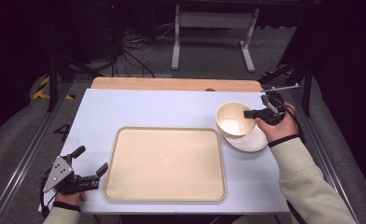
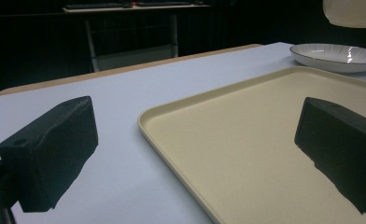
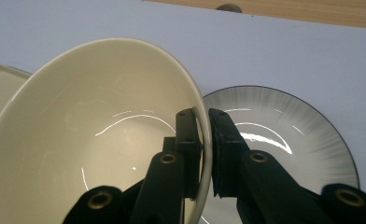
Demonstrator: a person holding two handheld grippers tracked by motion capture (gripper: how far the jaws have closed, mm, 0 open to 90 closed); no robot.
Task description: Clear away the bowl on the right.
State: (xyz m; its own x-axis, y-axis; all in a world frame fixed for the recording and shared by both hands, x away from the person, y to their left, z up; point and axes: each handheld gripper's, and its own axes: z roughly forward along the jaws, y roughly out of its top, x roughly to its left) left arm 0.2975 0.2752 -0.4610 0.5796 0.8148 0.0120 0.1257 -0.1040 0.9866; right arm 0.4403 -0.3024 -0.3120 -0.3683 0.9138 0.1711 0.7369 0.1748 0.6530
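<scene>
A cream bowl hangs tilted above a white plate at the table's right side. My right gripper is shut on the bowl's rim, one jaw inside the bowl and one outside, with the dark-rimmed plate below it. A large beige tray lies in the middle of the table. My left gripper rests open near the front left corner, just left of the tray, nothing between its jaws. In the left gripper view the tray lies ahead, with the plate beyond and the bowl's underside above it.
The white table top ends in a wooden strip at the far edge. Metal frame rails run along both sides. Cables and a white stand are on the floor beyond.
</scene>
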